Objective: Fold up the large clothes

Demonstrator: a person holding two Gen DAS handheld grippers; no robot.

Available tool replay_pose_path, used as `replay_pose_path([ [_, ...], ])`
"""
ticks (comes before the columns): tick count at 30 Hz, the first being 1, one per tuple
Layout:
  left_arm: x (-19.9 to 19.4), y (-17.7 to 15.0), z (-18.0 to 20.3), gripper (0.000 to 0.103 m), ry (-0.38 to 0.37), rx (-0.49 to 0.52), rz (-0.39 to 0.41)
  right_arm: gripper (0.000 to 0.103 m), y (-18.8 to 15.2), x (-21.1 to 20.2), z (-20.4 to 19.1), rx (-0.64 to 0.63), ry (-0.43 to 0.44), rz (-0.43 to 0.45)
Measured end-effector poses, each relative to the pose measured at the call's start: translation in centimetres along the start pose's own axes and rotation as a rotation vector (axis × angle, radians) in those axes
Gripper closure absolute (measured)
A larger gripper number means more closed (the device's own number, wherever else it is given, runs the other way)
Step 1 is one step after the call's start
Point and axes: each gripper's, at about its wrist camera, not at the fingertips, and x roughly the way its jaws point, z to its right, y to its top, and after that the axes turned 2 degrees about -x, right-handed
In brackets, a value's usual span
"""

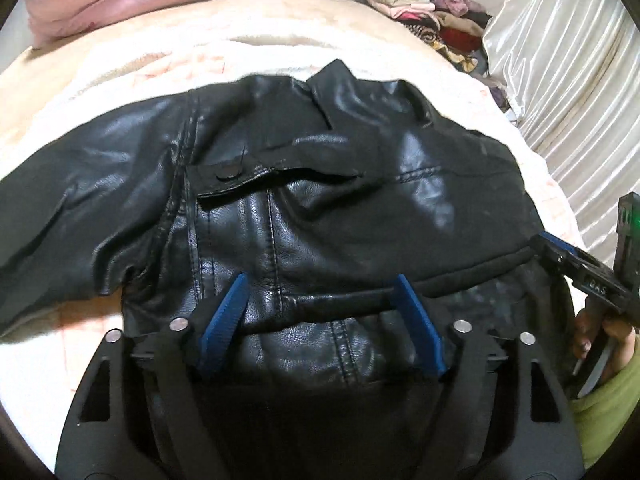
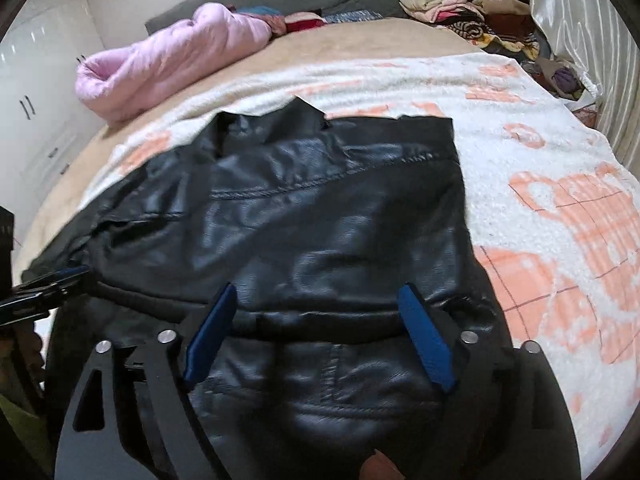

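A black leather jacket [image 1: 320, 184] lies flat on the bed, collar at the far end, one sleeve [image 1: 60, 208] spread out to the left. In the right wrist view the jacket [image 2: 320, 208] ends in a straight edge on its right side. My left gripper [image 1: 320, 278] hovers over the near hem, its blue fingers [image 1: 224, 320] wide apart and open; the ribbed hem band [image 1: 344, 304] runs between them without being pinched. My right gripper [image 2: 318, 286] is open the same way over the hem. Each gripper shows at the edge of the other's view: right gripper [image 1: 560, 252], left gripper [image 2: 60, 276].
A white and peach blanket [image 2: 560, 220] covers the bed. A pink quilted coat [image 2: 168, 60] lies at the far left and a pile of folded clothes [image 2: 460, 4] at the far right. Shiny white fabric [image 1: 568, 80] hangs on the right, with a white wardrobe [image 2: 36, 92] left. A hand in a green sleeve [image 1: 608, 380] holds the right gripper.
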Motion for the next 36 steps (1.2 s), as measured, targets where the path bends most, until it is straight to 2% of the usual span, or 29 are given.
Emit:
replay_pose_path([
  [1, -0.4, 0.0, 0.1, 0.024, 0.005, -0.002, 0.008, 0.014, 0.0, -0.4, -0.3, -0.004, 0.009, 0.008],
  [3, -1.0, -0.1, 0.3, 0.015, 0.021, -0.010, 0.021, 0.008, 0.1, -1.1, -0.9, -0.013, 0.022, 0.021],
  [6, -1.9, -0.3, 0.1, 0.009, 0.030, -0.028, 0.040, 0.006, 0.2, -2.0, -1.9, -0.033, 0.035, 0.039],
  [21, -6.6, -1.3, -2.7, 0.009, 0.130, -0.121, 0.131, 0.004, 0.8, -3.8, -6.6, -0.097, 0.067, 0.075],
  [29, -9.3, -1.7, -4.8, 0.009, 0.216, -0.170, 0.192, 0.004, 1.8, -4.5, -10.2, -0.143, 0.099, 0.101],
  [36, -11.0, -1.9, -7.2, 0.009, 0.234, -0.233, 0.219, 0.004, 3.0, -5.3, -14.0, -0.200, 0.143, 0.136],
])
